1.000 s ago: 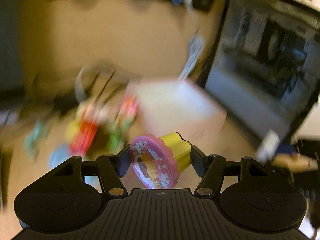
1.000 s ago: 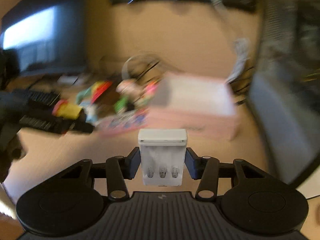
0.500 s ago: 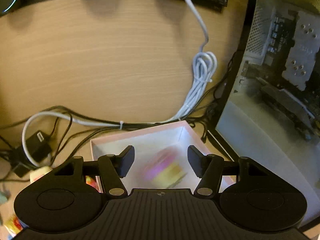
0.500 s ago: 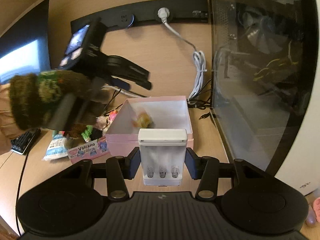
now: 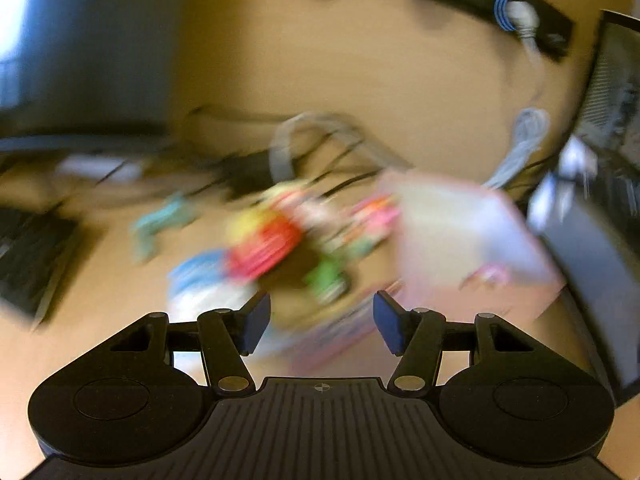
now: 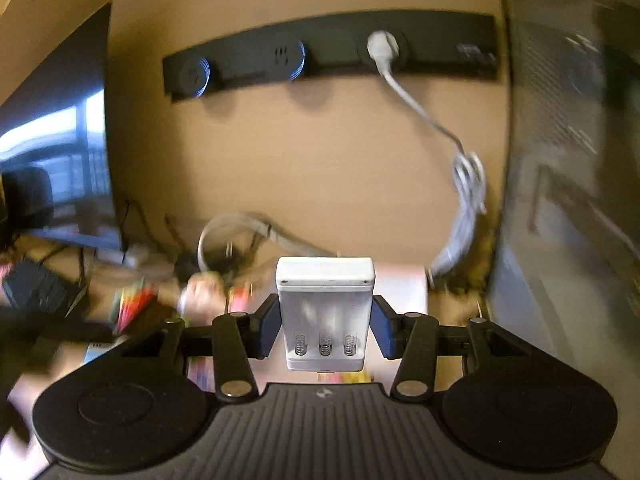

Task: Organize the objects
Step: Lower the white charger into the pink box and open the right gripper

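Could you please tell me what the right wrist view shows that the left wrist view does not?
Only the right wrist view shows the right claw shut on a white battery charger. Only the left wrist view shows the left claw, open and holding nothing, over a blurred pile of colourful toys. Both show the pink box, the coiled white cable and the black socket strip.

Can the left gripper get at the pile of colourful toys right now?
Probably yes: the left gripper is open and empty, and the blurred toy pile lies just ahead on the desk with nothing between.
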A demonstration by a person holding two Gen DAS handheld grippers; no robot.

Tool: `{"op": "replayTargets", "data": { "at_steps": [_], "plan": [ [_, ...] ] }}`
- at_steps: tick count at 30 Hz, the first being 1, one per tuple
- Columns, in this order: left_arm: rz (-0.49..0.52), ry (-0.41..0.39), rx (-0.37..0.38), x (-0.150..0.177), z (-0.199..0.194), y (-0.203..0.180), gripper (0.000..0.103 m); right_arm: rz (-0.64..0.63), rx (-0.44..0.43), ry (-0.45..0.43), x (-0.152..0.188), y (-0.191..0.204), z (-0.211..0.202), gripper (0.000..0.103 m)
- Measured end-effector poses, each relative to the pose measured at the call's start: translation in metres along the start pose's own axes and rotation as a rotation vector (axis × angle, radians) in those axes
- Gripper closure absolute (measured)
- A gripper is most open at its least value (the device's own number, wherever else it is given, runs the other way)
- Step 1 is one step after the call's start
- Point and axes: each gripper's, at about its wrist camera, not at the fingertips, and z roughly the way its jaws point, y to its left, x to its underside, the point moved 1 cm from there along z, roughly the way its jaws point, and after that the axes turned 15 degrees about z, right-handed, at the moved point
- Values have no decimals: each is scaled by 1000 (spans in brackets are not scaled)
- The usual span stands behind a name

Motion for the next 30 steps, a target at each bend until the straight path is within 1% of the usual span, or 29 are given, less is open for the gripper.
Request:
{"op": "replayTargets", "data": {
  "at_steps": [1,3,5,6,8,9,10,11,13,15,17,20,21,22,23,24,27,30],
  "plan": [
    [-20,24,-25,11,-4,8,41,1,-10,-21,-8,5,13,56],
    [-61,66,-75,32,-13,25,41,-10,-3,-36,-16,13,37,55],
    [-82,90,-104,45,-22,37,41,-13,31,-24,-18,20,60,39],
    [-81,92,-110,48,-25,40,41,-3,41,-14,-17,23,65,37],
    [-70,89,-111,52,-31,48,41,38,22,19,-11,28,69,35],
    [-63,85,-106,51,-32,50,41,60,9,33,-6,30,67,32],
    [-51,76,-95,47,-32,53,41,71,-2,45,1,32,62,26],
    [-33,65,-82,43,-32,54,41,66,-3,53,9,35,57,24],
    [20,30,-46,27,-29,52,41,43,11,76,26,41,45,24],
    [32,7,2,10,-19,52,41,45,21,104,41,42,30,23],
    [-24,24,52,-4,-3,55,41,58,36,132,57,42,13,22],
    [-165,58,195,-15,23,50,41,60,90,144,77,39,-14,21],
    [-199,66,238,-17,33,45,41,59,116,144,83,37,-23,21],
    [-224,77,262,-19,43,38,41,62,135,147,88,35,-30,20],
    [-240,78,266,-22,51,31,41,66,155,152,92,32,-38,19],
    [-252,71,257,-24,59,26,41,68,173,156,94,30,-43,19],
    [-310,45,196,-34,86,21,41,72,230,155,101,23,-62,19],
    [-375,62,94,-44,111,27,42,77,271,149,104,16,-76,18]
  ]
}}
